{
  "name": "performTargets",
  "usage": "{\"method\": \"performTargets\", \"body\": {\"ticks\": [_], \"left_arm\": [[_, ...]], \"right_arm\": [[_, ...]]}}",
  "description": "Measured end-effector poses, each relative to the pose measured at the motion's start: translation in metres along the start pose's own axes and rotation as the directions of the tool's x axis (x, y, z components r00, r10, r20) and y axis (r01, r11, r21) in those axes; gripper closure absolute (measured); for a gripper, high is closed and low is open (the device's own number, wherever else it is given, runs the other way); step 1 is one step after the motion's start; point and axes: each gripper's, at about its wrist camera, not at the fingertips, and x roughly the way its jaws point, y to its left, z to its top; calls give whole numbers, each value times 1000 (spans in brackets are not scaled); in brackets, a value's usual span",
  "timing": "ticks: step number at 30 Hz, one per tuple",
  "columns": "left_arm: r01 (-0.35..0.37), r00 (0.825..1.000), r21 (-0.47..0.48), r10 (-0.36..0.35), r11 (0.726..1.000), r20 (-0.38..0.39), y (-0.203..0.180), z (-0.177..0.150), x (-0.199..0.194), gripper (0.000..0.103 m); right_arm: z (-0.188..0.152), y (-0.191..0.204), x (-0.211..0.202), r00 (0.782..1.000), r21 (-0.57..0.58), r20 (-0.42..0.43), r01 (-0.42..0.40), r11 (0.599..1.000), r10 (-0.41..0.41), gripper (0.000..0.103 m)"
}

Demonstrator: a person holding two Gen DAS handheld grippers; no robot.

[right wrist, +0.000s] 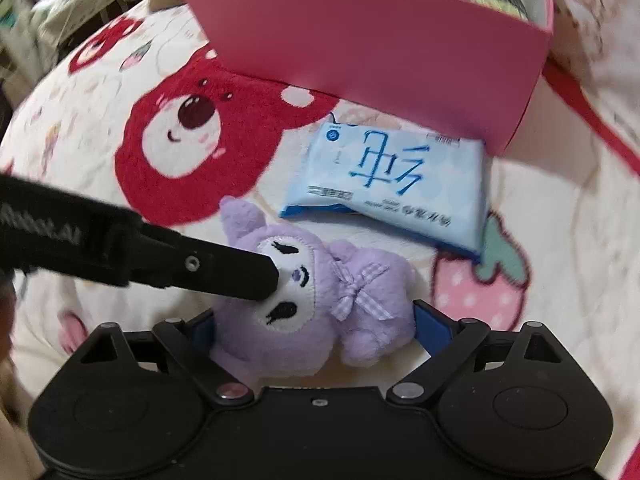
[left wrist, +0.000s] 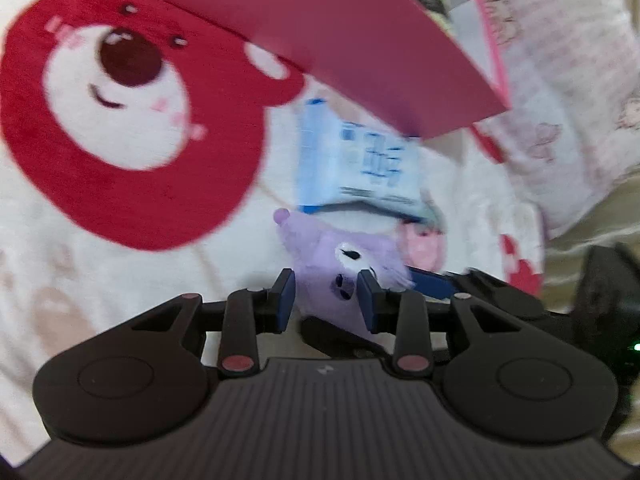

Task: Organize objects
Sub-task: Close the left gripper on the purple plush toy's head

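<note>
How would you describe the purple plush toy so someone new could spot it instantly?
Find the pink box on the bear-print blanket. Just in front lies a blue tissue pack, and nearer still the plush toy. It alone is fluffy lilac, with a white embroidered face and gingham bow.

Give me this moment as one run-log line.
left gripper: shut on purple plush toy | right gripper: open, astride toy | blue tissue pack: on blanket by pink box | toy not boxed
</note>
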Motion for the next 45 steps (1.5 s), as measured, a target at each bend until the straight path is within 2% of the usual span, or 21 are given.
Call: {"method": "performTargets", "body": {"ticks": [1, 4, 8, 10, 12, 15, 17, 19, 22, 27, 30, 32, 33, 36, 38, 42, 45], "left_arm": [[-16, 1000, -6, 16, 1000, -1, 3, 1, 0, 70], [-5, 999, -48, 4, 999, -38, 13, 1, -1, 71], [-27, 998, -15, 26, 1000, -54, 9, -2, -1, 67], [-63, 996, 25, 64, 998, -60, 3, -4, 3, 59], [-67, 996, 34, 69, 997, -56, 2, -7, 3, 59], [-53, 997, 42, 55, 998, -50, 2, -6, 2, 63], [-44, 998, 45, 47, 998, -47, 2, -6, 3, 65], [-34, 998, 58, 37, 998, -47, 1, -7, 3, 75], [-44, 998, 103, 47, 994, -33, -7, -10, 0, 85], [-45, 999, 130, 47, 991, -13, -9, -13, 3, 87], [-17, 999, 121, 21, 993, -29, -5, -10, 5, 85], [-21, 999, 129, 26, 991, -41, -4, -10, 9, 71], [-36, 998, 127, 42, 991, -44, -3, -10, 11, 58], [-14, 999, 127, 21, 992, -49, -3, -13, 11, 59], [6, 998, 131, 2, 991, -59, -6, -15, 11, 68], [-15, 999, 169, 21, 985, -37, -13, -20, 10, 71], [-25, 999, 182, 30, 983, -27, -15, -21, 10, 71]], "right_arm": [[1, 3, 2, 1000, 16, -6, -5, 1000, 6, 4], [1, 8, 0, 999, 57, -10, -33, 998, 34, 2], [-5, 9, -3, 999, 101, -15, -31, 994, 32, 2], [-9, 8, -4, 1000, 121, -8, 8, 993, -7, 3], [-14, 11, -6, 996, 106, 5, 89, 990, -90, 2], [-18, 10, -10, 998, 82, 20, 63, 995, -65, 4], [-20, 8, -11, 999, 75, 36, 33, 997, -36, 11], [-22, 8, -11, 998, 72, 50, 33, 997, -36, 13], [-25, 11, -11, 997, 91, 67, 27, 995, -33, 15], [-27, 18, -7, 994, 94, 82, 68, 993, -75, 15], [-30, 24, -10, 988, 93, 103, 108, 990, -117, 17], [-31, 34, -12, 979, 59, 109, 167, 984, -173, 17], [-31, 39, -12, 973, 35, 107, 203, 979, -205, 17], [-29, 51, -15, 961, -27, 102, 260, 965, -256, 24], [-27, 49, -14, 967, -9, 83, 241, 970, -240, 22], [-30, 29, -13, 981, 94, 82, 169, 981, -176, 21], [-32, 30, -9, 979, 76, 96, 171, 982, -178, 16]]}}
